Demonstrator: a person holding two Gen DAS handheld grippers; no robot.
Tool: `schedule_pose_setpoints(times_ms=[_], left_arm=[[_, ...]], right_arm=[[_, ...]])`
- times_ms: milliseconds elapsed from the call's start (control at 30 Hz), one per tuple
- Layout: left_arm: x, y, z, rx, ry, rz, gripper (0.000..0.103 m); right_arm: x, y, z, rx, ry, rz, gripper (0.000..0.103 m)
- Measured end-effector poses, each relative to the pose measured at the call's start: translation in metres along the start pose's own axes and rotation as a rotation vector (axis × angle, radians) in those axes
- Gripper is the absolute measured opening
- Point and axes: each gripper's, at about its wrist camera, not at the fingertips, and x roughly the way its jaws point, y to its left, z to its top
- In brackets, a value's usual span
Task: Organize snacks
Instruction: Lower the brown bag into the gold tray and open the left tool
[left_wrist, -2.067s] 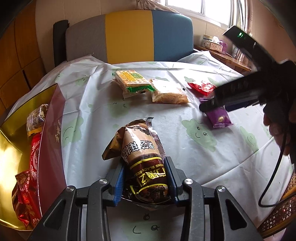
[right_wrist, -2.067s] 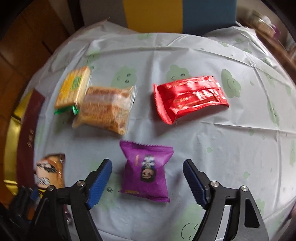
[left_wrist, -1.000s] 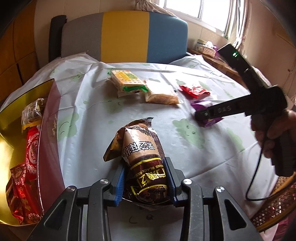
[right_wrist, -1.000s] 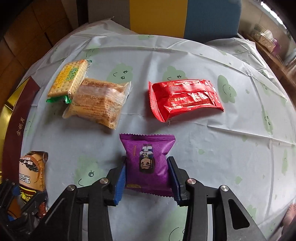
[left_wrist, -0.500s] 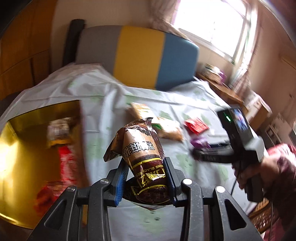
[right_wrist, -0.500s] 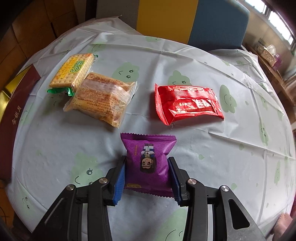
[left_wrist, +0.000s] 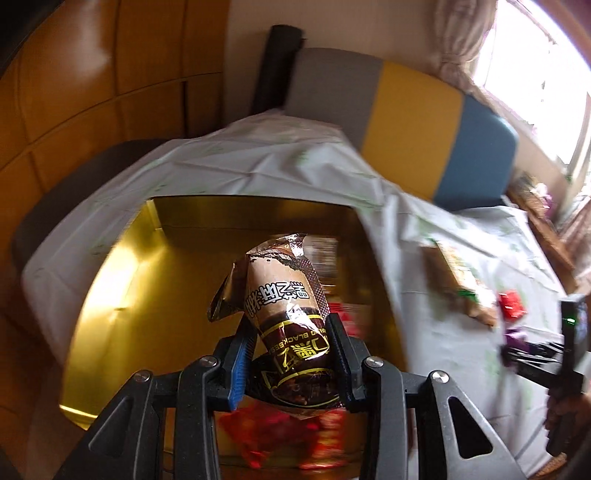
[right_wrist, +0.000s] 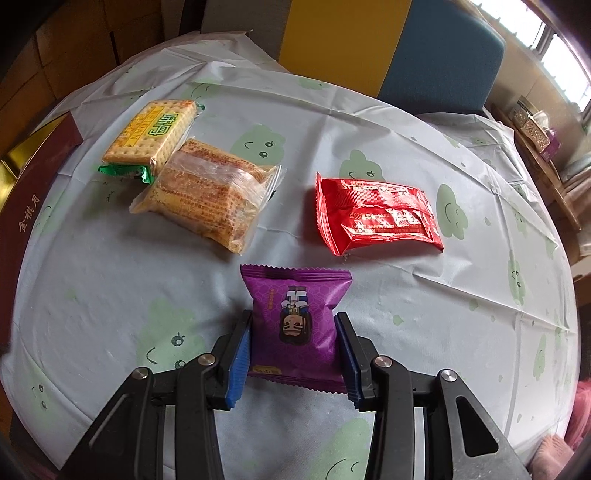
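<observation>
Step in hand, by my reading: ferrying snacks into the gold box (left_wrist: 122, 280). Left gripper (left_wrist: 291, 354) clamped on the brown snack pack (left_wrist: 286, 295), held centre frame above the box interior; red packets (left_wrist: 273, 439) lie blurred beneath. Next move likely calls for lowering and letting go inside the walls.

Right gripper (right_wrist: 293, 354) clamped on the purple packet (right_wrist: 295, 325), lower centre, at the counter (right_wrist: 480, 332). Red packet (right_wrist: 376, 218), biscuit pack (right_wrist: 151, 133) and clear-wrapped cake (right_wrist: 207, 199) wait above it.

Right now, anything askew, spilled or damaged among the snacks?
Nothing spilled or torn. Only oddity: the clear-wrapped cake lies overlapping the cracker pack. The red packet lies flat, apart from them.
</observation>
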Motion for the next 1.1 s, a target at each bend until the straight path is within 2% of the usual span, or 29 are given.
schedule_pose_setpoints(times_ms=[233,500,667,867,1100], left_arm=[[0.015,0.017,0.006,0.009,0.018,0.070,0.038],[0.036,0.021,0.013,-0.004,0.081,0.089,0.039],[0.055,0.030,0.015,-0.036,0.141,0.087,0.039],[0.077,0.045,0.017,-0.129,0.222,0.032,0.039],[0.058,0.054,0.018,-0.162,0.157,0.020,0.041]], right_arm=[[-0.002,0.001,-0.001,-0.003,-0.003,-0.003,0.043],[-0.002,0.001,-0.002,-0.005,-0.003,-0.003,0.043],[-0.001,0.001,-0.001,-0.006,-0.003,-0.003,0.043],[-0.001,0.001,-0.001,-0.005,-0.002,-0.002,0.043],[-0.001,0.000,-0.001,-0.010,-0.003,-0.004,0.043]])
